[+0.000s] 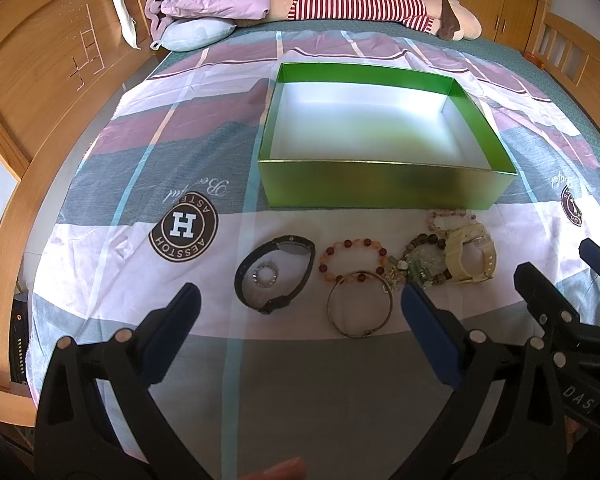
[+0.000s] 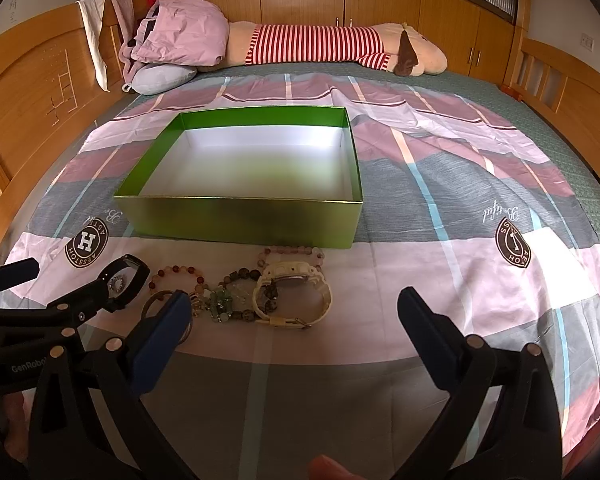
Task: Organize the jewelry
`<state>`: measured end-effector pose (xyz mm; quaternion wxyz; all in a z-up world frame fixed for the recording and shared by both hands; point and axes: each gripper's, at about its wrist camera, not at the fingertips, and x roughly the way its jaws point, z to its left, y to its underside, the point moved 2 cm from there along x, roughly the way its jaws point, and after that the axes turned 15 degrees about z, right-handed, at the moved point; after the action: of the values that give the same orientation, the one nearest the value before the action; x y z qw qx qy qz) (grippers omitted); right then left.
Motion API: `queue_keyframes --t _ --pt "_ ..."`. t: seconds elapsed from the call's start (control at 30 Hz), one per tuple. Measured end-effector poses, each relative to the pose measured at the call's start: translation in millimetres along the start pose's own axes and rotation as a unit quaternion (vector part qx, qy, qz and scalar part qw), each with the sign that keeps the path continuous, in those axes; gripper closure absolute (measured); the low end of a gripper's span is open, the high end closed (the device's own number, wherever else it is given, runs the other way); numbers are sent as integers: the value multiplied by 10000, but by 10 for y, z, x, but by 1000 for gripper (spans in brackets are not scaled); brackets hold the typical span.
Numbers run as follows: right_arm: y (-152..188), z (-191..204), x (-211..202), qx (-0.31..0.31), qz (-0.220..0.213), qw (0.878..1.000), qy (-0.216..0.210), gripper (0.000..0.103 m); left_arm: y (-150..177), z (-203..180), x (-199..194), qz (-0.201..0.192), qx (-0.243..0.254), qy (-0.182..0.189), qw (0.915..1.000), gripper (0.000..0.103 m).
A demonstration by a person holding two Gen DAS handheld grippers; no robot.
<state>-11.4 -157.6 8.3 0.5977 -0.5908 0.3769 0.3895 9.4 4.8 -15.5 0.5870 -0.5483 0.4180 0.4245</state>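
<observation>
An empty green box point(image 1: 380, 192) point(image 2: 240, 220) with a white inside stands on the patterned sheet. In front of it lies a row of jewelry: a black watch point(image 1: 296, 246) point(image 2: 134, 266) with a small ring point(image 1: 265, 276) inside its loop, an orange bead bracelet point(image 1: 348, 244) point(image 2: 176, 269), a metal bangle point(image 1: 360, 334), a green bead bracelet point(image 1: 420, 268) point(image 2: 222, 300), a cream watch point(image 1: 460, 248) point(image 2: 292, 276) and a pink bead bracelet point(image 1: 452, 214) point(image 2: 288, 249). My left gripper point(image 1: 300, 294) hovers open before the black watch and bangle. My right gripper point(image 2: 294, 298) hovers open before the cream watch. Both hold nothing.
A long plush toy point(image 2: 340, 46) in a striped shirt, a pink jacket point(image 2: 180, 32) and a small pillow point(image 2: 164, 76) lie at the far side of the bed. Wooden bed boards point(image 1: 32, 92) rise at the left and right. Bare sheet point(image 2: 480, 240) spreads right of the box.
</observation>
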Motion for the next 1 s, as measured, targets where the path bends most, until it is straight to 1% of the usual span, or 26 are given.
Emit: queue_keyframes --t 0.1,0.2,0.23,0.27,0.3,0.37,0.43,0.5,0.53,0.57,0.6,0.67,0.73,0.77,0.8,0.87,0.9,0.93,0.97,1.0 --pt "4 7 -6 24 -38 10000 38 1 -1 1 3 0 -1 -5 10000 2" --pt "-18 -18 -53 93 -427 9972 614 1 -7 39 9 -46 -114 -125 9998 2" --pt "-34 -47 -65 124 -586 9940 919 1 -16 63 14 -78 -152 -202 9997 2" --pt "-42 -74 -64 148 -674 9915 1105 1 -27 90 23 -108 -189 -277 9994 2" --pt "-50 -109 -43 166 -668 9905 1194 1 -37 122 37 -133 -244 -334 9991 2" --pt "-71 -202 36 228 -519 9916 1166 1 -62 162 47 -167 -324 -374 9986 2" --pt "-77 -260 119 279 -388 9933 1051 1 -83 203 85 -158 -374 -417 9983 4" --pt "-74 -277 209 248 -276 9944 993 1 -105 231 144 -64 -378 -335 9987 14" --pt "-74 -265 232 205 -238 9950 951 1 -117 232 176 -7 -361 -265 9990 16" --pt "-74 -247 273 136 -186 9965 806 1 -123 232 223 79 -347 -184 9992 18" --pt "-74 -219 296 90 -147 9975 689 3 -124 233 267 162 -343 -114 9992 24" --pt "-82 -168 414 28 92 9994 339 6 -127 224 361 324 -337 32 9989 29" --pt "-76 -134 511 15 278 9995 121 8 -130 201 447 465 -287 149 9984 29" --pt "-76 -123 568 32 363 9993 64 8 -132 188 488 529 -269 154 9981 26" --pt "-78 -109 641 45 475 9989 34 12 -132 176 513 561 -264 130 9980 21" --pt "-77 -89 766 65 730 9973 15 28 -126 166 543 584 -244 63 9980 18" --pt "-72 -87 869 99 928 9956 -67 43 -120 164 540 572 -240 48 9981 16" --pt "-74 -92 922 146 1037 9944 -132 53 -113 166 519 522 -239 45 9983 14" --pt "-71 -100 973 192 1139 9931 -221 57 -115 168 507 482 -245 39 9985 10" --pt "-73 -105 1019 228 1247 9916 -247 64 -121 174 494 430 -254 29 9988 8"
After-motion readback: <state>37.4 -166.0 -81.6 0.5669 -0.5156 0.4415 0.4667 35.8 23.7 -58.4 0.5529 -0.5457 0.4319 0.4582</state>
